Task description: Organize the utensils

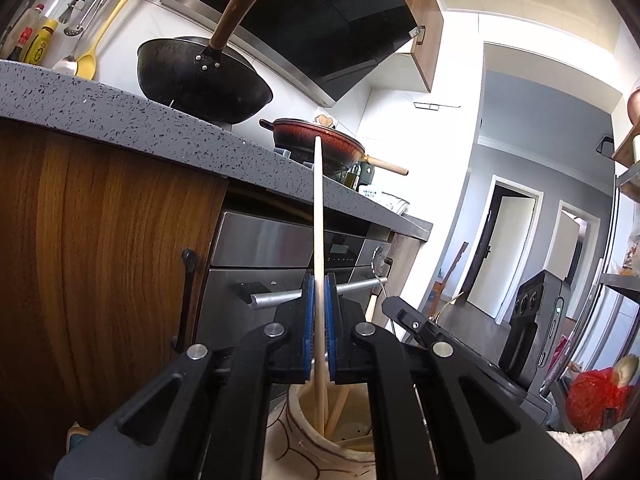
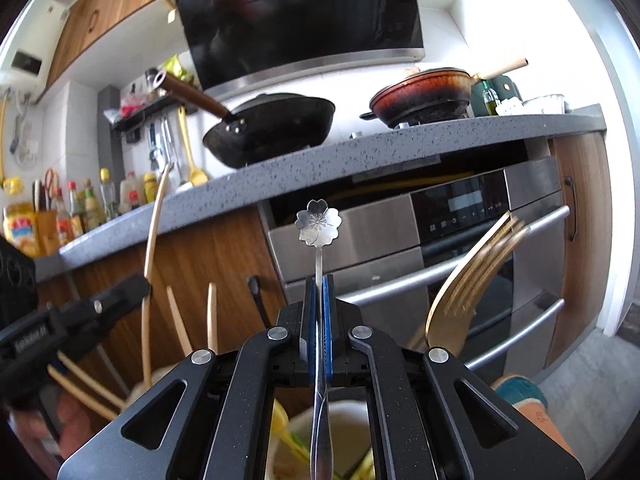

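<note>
I have the left gripper (image 1: 319,292) jaws pinching a chopstick (image 1: 318,216) whose tip sits in the ceramic holder (image 1: 304,432) at six o'clock, the right gripper (image 2: 319,292) jaws pinching the flower-ended spoon (image 2: 318,224) above the cup (image 2: 348,412), and either thin shaft could pivot, slip and miss.

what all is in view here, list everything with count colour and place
chopstick: 1, pale wood, upright in left gripper
spoon: 1, silver, flower-shaped end, in right gripper
fork: 1, gold, right of spoon
jar: 1, cream, below left gripper, holds chopsticks
cup: 1, white, below right gripper
wok: 1, black, on counter
pan: 1, red-brown, on stove
counter: 1, grey speckled
oven: 1, steel, under counter
left gripper: black, blue pads, shut
right gripper: black, blue pads, shut
</note>
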